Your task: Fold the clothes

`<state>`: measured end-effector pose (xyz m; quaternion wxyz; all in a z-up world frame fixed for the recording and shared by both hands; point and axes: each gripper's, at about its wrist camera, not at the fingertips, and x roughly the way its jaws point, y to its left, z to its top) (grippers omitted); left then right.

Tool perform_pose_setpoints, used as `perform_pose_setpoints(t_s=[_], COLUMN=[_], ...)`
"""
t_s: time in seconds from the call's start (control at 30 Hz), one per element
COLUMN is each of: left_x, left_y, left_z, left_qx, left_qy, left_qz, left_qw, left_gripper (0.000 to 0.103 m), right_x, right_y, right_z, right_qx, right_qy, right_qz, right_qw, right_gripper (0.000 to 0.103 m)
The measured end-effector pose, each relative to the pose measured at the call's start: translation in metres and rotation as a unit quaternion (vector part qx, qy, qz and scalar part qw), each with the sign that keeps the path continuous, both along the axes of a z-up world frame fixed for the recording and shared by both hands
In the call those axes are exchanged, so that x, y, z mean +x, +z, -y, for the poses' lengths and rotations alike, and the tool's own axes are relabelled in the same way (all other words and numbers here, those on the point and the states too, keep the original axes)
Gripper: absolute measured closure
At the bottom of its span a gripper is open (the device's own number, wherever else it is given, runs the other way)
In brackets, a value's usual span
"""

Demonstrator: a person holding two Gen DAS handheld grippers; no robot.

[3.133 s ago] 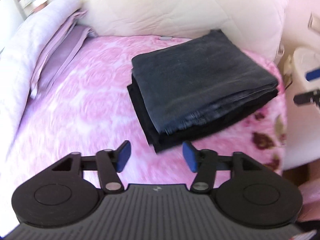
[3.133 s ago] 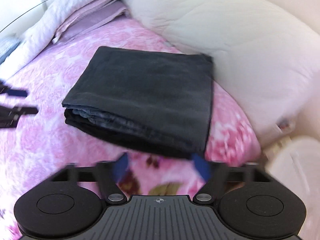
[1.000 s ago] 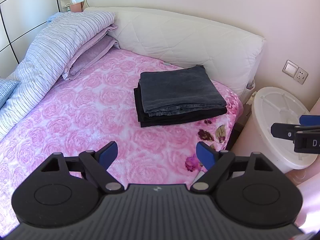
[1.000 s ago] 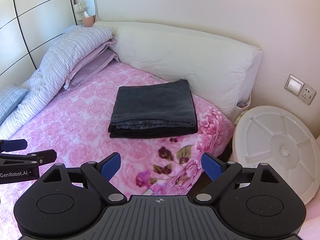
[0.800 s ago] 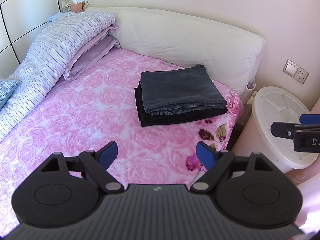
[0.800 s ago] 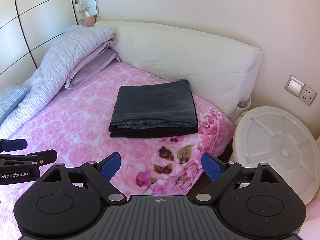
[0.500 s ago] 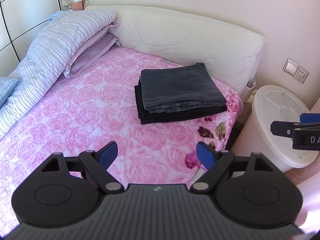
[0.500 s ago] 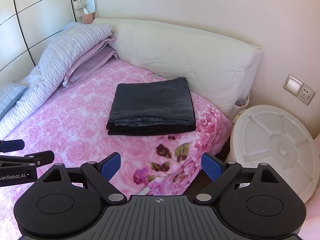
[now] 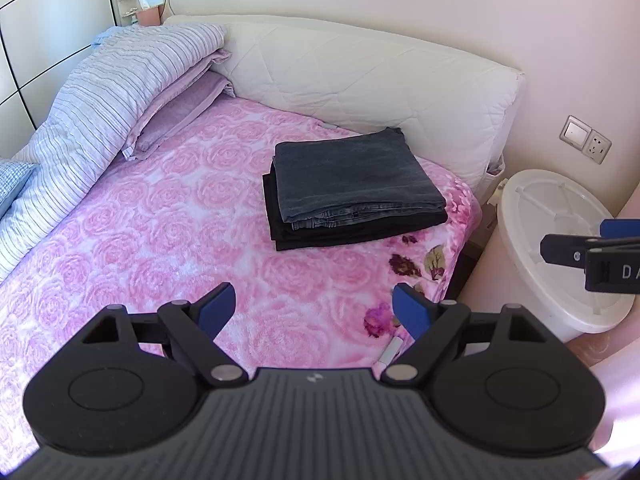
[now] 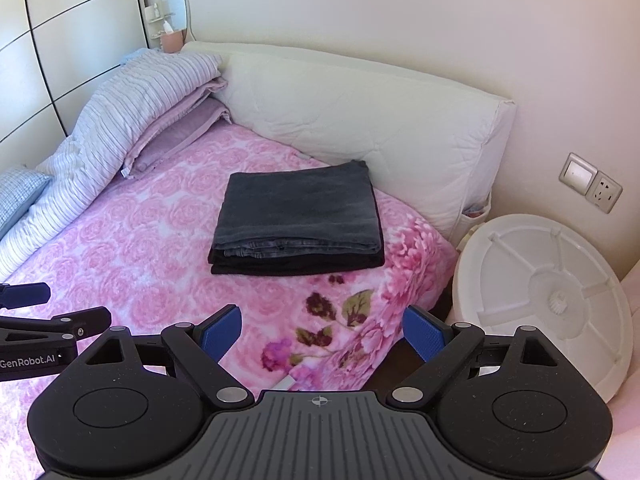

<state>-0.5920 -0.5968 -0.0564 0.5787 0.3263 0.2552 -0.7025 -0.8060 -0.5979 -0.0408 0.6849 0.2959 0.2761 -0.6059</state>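
Both grippers pulled back from 3.1 s ago, left gripper (image 9: 314, 312) and right gripper (image 10: 322, 330) now spread wide, empty, low in frame; stack of 2 folded dark garments (image 9: 352, 188) at frame centre on pink rose-print blanket (image 9: 160, 232).

Both grippers (image 9: 314, 312) (image 10: 322, 330) are matte black with blue pads, silver screws, and seemingly ribbed bases.

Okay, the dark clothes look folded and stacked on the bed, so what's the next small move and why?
Probably just hold back and finish: the folded stack lies neat and squared on the pink blanket, and the left gripper and right gripper are open, empty and clear of it.
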Motion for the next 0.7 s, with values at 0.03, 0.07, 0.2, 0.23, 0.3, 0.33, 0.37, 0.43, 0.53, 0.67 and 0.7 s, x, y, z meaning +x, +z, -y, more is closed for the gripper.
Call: perform_pose_setpoints(t_s=[0.03, 0.07, 0.2, 0.23, 0.3, 0.33, 0.37, 0.43, 0.53, 0.67, 0.7], left_x=[0.0, 0.0, 0.0, 0.0, 0.001, 0.001, 0.001, 0.002, 0.003, 0.006, 0.007], left_y=[0.0, 0.001, 0.002, 0.002, 0.003, 0.003, 0.003, 0.004, 0.006, 0.007, 0.007], left_z=[0.0, 0.0, -0.001, -0.001, -0.002, -0.002, -0.002, -0.003, -0.004, -0.005, -0.006], left_qx=[-0.001, -0.001, -0.004, -0.004, -0.005, -0.005, -0.006, -0.008, -0.01, -0.013, -0.014], left_qy=[0.0, -0.001, -0.003, -0.003, -0.004, -0.005, -0.006, -0.006, -0.006, -0.007, -0.007], left_qz=[0.0, 0.0, -0.001, -0.001, -0.002, -0.002, -0.003, -0.004, -0.006, -0.011, -0.015], left_qw=[1.0, 1.0, 1.0, 1.0, 1.0, 1.0, 1.0, 0.9999, 0.9999, 0.9998, 0.9998], left_gripper=[0.02, 0.02, 0.02, 0.02, 0.02, 0.02, 0.02, 0.02, 0.02, 0.02, 0.02], right_x=[0.001, 0.002, 0.006, 0.008, 0.01, 0.01, 0.011, 0.012, 0.014, 0.017, 0.018], right_y=[0.001, 0.001, 0.004, 0.004, 0.005, 0.006, 0.006, 0.007, 0.008, 0.008, 0.008], right_z=[-0.001, -0.001, -0.003, -0.004, -0.005, -0.005, -0.005, -0.006, -0.007, -0.008, -0.008], right_qx=[-0.001, -0.002, -0.008, -0.01, -0.011, -0.012, -0.012, -0.013, -0.014, -0.014, -0.014], right_qy=[0.001, 0.001, 0.005, 0.006, 0.007, 0.008, 0.008, 0.009, 0.011, 0.015, 0.016], right_qz=[-0.001, -0.002, -0.01, -0.011, -0.014, -0.015, -0.016, -0.018, -0.02, -0.022, -0.023], right_qw=[1.0, 1.0, 1.0, 1.0, 1.0, 1.0, 1.0, 1.0, 1.0, 1.0, 1.0], right_gripper=[0.012, 0.012, 0.012, 0.012, 0.012, 0.012, 0.012, 0.012, 0.012, 0.012, 0.012])
